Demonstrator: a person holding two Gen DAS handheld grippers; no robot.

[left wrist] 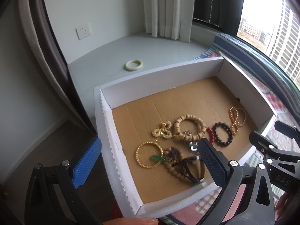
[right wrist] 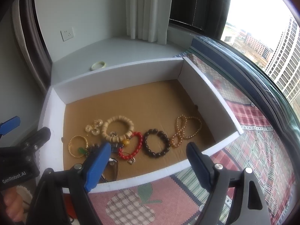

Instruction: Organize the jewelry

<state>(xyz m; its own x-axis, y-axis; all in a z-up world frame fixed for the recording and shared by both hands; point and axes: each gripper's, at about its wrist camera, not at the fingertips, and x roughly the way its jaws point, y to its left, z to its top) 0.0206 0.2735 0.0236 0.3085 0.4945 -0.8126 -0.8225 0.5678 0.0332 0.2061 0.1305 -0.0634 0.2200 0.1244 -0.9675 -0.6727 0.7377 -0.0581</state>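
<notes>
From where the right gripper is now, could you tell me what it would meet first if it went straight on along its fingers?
Probably the dark brown round-bead bracelet on the cardboard floor of the white box. The open right gripper frames it between its fingertips, with nothing in between, though depth is hard to judge.

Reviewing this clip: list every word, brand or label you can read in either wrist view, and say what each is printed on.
"GenRobot.AI": white lettering on the black body of the left gripper, seen in the right wrist view.
"DAS": pale letters on the black body of the right gripper, seen in the left wrist view; it runs on past the picture's edge.
The wall socket shows only holes, no text.
The white box and the jewelry carry no legible writing.
</notes>
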